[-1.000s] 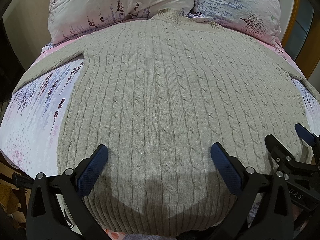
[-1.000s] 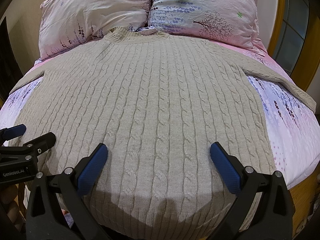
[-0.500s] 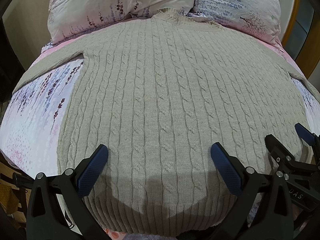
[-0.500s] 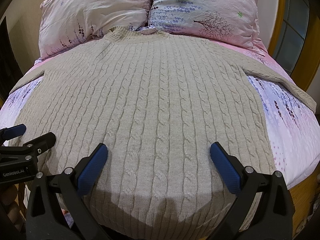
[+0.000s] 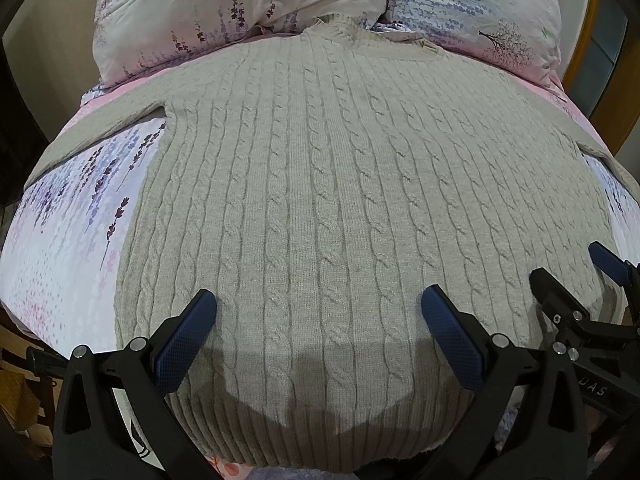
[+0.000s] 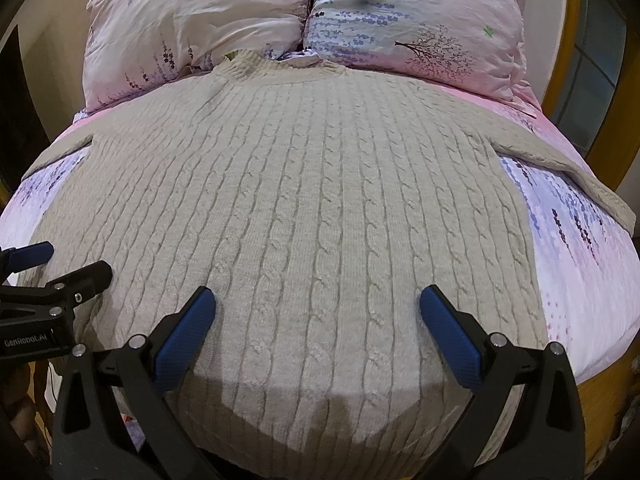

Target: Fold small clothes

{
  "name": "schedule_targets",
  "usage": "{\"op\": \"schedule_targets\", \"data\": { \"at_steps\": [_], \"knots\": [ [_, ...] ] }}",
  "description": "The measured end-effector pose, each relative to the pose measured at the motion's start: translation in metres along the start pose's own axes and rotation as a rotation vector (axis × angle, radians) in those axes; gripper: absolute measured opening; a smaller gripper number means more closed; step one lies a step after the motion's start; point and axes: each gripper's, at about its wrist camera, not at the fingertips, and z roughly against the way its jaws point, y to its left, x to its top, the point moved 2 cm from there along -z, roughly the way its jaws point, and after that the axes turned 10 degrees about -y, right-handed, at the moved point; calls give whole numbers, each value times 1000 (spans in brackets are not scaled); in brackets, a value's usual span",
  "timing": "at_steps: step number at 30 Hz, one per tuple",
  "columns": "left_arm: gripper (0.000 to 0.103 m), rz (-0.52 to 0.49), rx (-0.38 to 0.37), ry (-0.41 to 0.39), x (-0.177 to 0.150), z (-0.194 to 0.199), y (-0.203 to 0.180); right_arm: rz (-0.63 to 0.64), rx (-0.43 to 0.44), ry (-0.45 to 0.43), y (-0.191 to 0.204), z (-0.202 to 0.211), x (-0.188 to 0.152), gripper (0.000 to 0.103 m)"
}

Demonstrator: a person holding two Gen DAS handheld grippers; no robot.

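Observation:
A beige cable-knit sweater (image 5: 340, 184) lies flat and spread out on the bed, collar toward the pillows, both sleeves stretched out to the sides; it also shows in the right wrist view (image 6: 312, 200). My left gripper (image 5: 318, 300) is open and empty, hovering above the sweater's lower hem, left of centre. My right gripper (image 6: 318, 298) is open and empty above the hem, right of centre. The right gripper shows at the right edge of the left wrist view (image 5: 576, 276); the left gripper shows at the left edge of the right wrist view (image 6: 68, 264).
The bed has a pink and lilac flowered sheet (image 5: 68, 216). Two flowered pillows (image 6: 192, 20) (image 6: 420, 16) stand at the head. A wooden frame with a window (image 6: 592, 80) is at the right. The bed's front edge is just below the hem.

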Motion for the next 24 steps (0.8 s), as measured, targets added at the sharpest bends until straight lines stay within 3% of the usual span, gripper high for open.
{"op": "schedule_targets", "data": {
  "at_steps": [9,15,19,24],
  "knots": [
    [102,-14,-6,11,2,-3,-2,39,80,-3,-6,-5,4,101],
    [102,-30,-18,14,5,-5,-3,-40,125,-19,-21,-7,14,99],
    [102,-28,-36,-7,10,-7,-1,-244,147,-61,-77,-6,37,91],
    [102,16,-110,-65,23,-9,4,-504,-12,-170,-190,4,61,77]
  ]
}}
